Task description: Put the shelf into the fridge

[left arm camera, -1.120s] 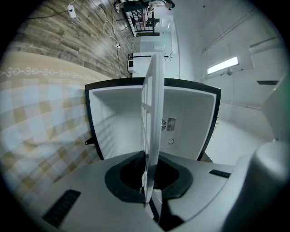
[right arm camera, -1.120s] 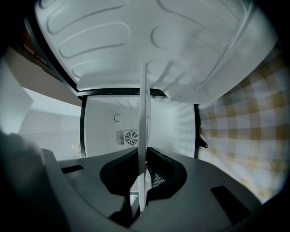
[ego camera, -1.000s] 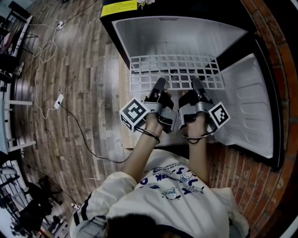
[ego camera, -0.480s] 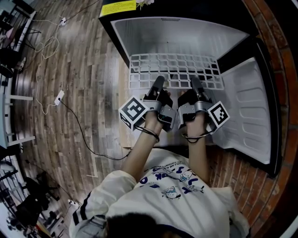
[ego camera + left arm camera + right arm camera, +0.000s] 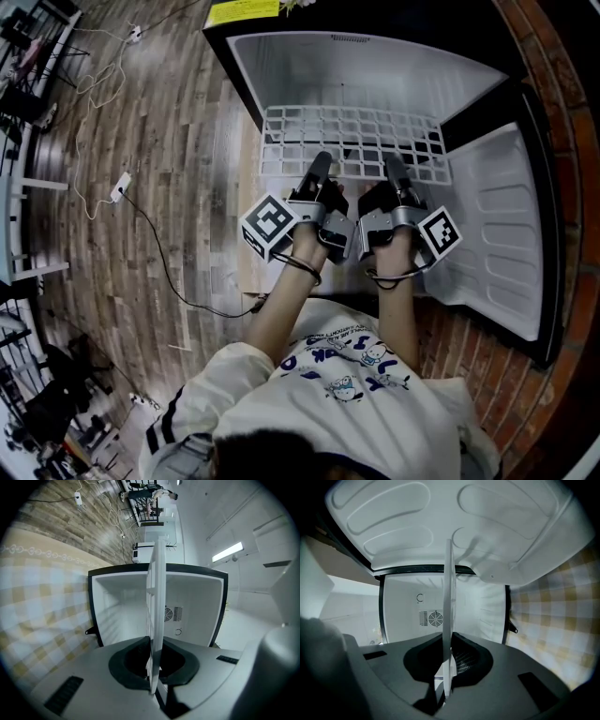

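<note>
A white wire grid shelf [image 5: 352, 141] lies flat in front of the open fridge [image 5: 356, 70], its far edge at the mouth of the white cavity. My left gripper [image 5: 322, 169] is shut on the shelf's near edge, left of middle. My right gripper [image 5: 394, 171] is shut on the same edge further right. In the left gripper view the shelf [image 5: 154, 616] shows edge-on between the jaws, pointing into the fridge interior [image 5: 187, 602]. The right gripper view shows the shelf [image 5: 449, 620] edge-on too, with the fridge's back wall and fan vent [image 5: 435, 618] beyond.
The fridge door [image 5: 502, 216] stands swung open at the right, next to a brick floor. Wood flooring with white cables and a power strip [image 5: 119, 187] spreads to the left. A checked cloth [image 5: 33, 606] lies on the floor before the fridge.
The shelf and both grippers have edged slightly toward the fridge cavity; both grips are unchanged.
</note>
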The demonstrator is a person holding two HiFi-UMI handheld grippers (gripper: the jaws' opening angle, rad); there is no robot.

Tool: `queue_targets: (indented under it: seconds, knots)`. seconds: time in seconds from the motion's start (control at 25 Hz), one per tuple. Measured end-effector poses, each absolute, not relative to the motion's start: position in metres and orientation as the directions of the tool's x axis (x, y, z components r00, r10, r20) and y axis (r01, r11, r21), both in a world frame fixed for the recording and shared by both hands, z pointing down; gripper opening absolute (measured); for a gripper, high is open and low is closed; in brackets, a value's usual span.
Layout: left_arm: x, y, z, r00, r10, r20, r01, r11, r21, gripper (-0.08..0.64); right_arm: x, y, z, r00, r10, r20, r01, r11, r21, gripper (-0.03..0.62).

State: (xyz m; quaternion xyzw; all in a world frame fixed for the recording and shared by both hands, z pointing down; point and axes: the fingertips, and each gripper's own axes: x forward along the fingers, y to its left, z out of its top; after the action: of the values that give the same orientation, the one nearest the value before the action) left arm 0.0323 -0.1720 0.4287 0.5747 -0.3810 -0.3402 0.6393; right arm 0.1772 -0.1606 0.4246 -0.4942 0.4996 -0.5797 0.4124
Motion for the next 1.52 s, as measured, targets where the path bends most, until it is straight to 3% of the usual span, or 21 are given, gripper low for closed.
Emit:
queue_targets:
  seconds: [1.52]
  knots:
    - [0.028,-0.1697,0.4332,0.453,-0.883,0.125,-0.014,0.133,0.991,0.037,0.1728,-0.158,0.4275,-0.188,-0.963,0.191,-0.012,-0.192,-0.981,0.041]
